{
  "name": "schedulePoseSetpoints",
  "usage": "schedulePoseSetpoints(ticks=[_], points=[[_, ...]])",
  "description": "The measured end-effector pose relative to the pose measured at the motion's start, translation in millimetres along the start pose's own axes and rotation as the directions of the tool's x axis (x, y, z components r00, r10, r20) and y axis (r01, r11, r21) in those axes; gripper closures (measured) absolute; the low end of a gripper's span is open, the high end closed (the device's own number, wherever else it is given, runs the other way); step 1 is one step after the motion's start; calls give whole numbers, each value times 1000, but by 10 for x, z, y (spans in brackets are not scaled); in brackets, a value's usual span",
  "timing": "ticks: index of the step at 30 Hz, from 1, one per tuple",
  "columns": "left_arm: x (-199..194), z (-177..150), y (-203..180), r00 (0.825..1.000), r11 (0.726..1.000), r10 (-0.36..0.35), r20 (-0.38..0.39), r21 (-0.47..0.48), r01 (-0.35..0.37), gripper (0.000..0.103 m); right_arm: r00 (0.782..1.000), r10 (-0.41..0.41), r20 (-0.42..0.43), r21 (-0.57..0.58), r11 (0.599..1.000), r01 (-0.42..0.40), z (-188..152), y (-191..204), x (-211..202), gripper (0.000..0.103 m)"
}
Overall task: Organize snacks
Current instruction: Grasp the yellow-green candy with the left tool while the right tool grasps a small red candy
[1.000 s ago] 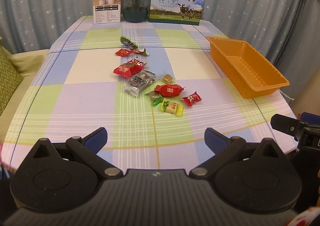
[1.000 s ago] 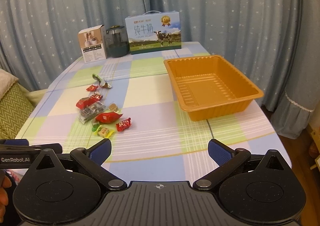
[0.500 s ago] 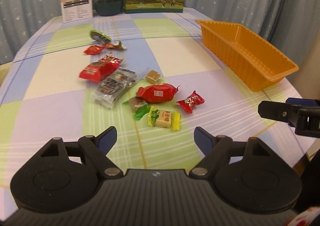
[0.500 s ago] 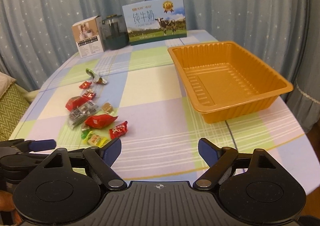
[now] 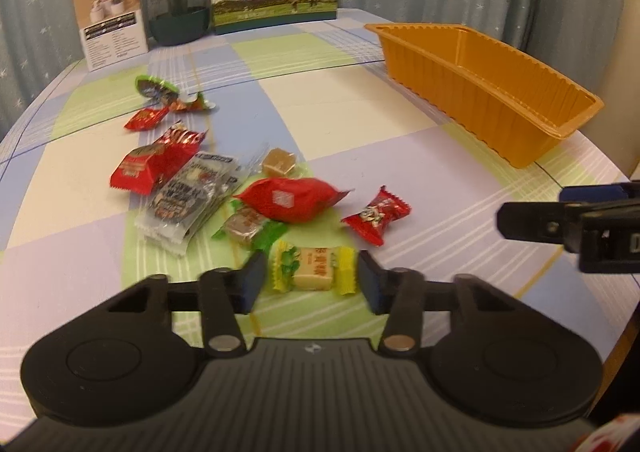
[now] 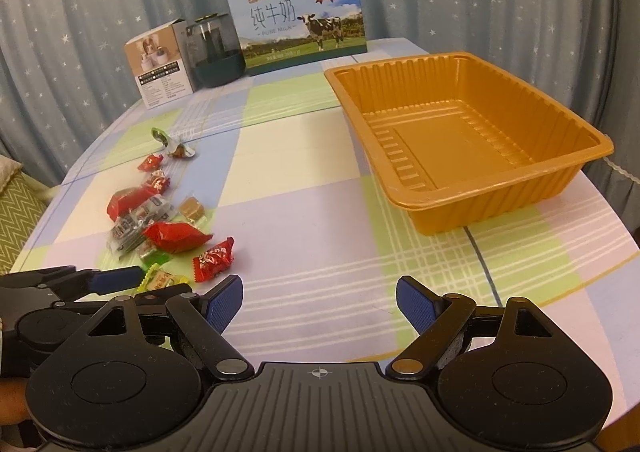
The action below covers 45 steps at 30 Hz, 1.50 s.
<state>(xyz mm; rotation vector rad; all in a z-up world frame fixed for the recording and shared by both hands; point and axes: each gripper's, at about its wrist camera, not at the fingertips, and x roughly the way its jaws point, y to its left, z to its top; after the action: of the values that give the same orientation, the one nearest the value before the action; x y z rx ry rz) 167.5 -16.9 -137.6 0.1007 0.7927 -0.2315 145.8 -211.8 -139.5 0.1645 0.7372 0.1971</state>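
The left gripper (image 5: 311, 280) is closing around the yellow candy (image 5: 314, 270), nearest of the snacks; its pads are not yet touching. The candy looks light and crinkly, best pinched across its firm middle. The right gripper (image 6: 319, 303) hangs wide, empty. The orange tray (image 6: 560, 191) sits far right, with bare table between.

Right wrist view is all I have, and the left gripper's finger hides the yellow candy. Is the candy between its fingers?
Observer: Yes. The yellow candy lies between the fingers of the left gripper. The jaws are closing, and slim gaps show at both wrapper ends.
Operator: Anything else caught in there?
Observer: No. The green-wrapped candy lies just beyond the fingertip nearer the pile, not between the pads.
Operator: Red one on the other side?
Observer: The small red candy lies beyond the other fingertip, clear of it.
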Motion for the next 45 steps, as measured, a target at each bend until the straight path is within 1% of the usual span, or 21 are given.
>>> schedulePoseSetpoints(ticks=[2,3,4,5,6,9,15,19,20,22,25,27,29,30,33,36,37,38,45], points=[[3,3,-7,1000,1000,0,0,8,0,64,1000,2,1,-8,1000,-2,1,24,20,19],[0,7,2,1000,1000,-6,0,6,6,68,1000,4,1,-13,1000,-4,1,36,28,19],[-10,8,10,1000,1000,0,2,5,0,79,1000,7,1,-20,1000,-7,0,54,38,19],[-21,6,17,1000,1000,21,1,14,-21,81,1000,11,0,-26,1000,-11,0,70,47,19],[-33,2,36,1000,1000,26,-1,18,-26,81,1000,17,0,-33,999,-17,3,89,57,19],[-85,-26,145,1000,999,21,-10,-26,-22,81,999,39,-6,-51,998,-39,9,151,100,19],[-220,-24,334,998,995,62,17,-80,-60,81,995,98,-15,-116,988,-100,42,349,229,19],[-273,-24,464,996,990,82,27,-119,-78,81,994,109,-15,-165,980,-110,81,481,352,19],[-276,-26,490,996,989,86,26,-126,-82,81,994,111,-16,-180,977,-112,95,513,389,21],[-274,-35,537,996,986,84,23,-147,-80,81,994,110,-20,-229,967,-111,111,591,477,34],[-269,-48,573,997,984,81,18,-163,-78,81,994,100,-35,-282,954,-106,116,684,603,42],[-271,-54,582,997,983,77,19,-170,-73,81,995,95,-39,-304,947,-102,106,727,650,46],[-269,-58,586,997,982,76,19,-175,-72,81,995,94,-44,-320,942,-103,91,761,678,51],[-269,-59,587,997,982,76,19,-177,-71,81,995,93,-46,-328,939,-103,81,774,689,56],[-266,-64,590,997,981,73,17,-180,-69,81,995,85,-46,-347,933,-95,55,806,704,60],[-266,-66,586,997,981,71,17,-181,-67,81,996,77,-36,-354,931,-85,48,817,697,70],[-269,-65,579,997,981,71,17,-180,-67,81,997,74,-31,-357,931,-80,46,819,688,76],[-275,-64,574,997,982,70,18,-178,-66,81,997,72,-26,-361,930,-76,45,822,679,78],[-335,-7,504,997,984,68,31,-165,-62,81,998,67,4,-338,939,-62,67,764,538,79]])
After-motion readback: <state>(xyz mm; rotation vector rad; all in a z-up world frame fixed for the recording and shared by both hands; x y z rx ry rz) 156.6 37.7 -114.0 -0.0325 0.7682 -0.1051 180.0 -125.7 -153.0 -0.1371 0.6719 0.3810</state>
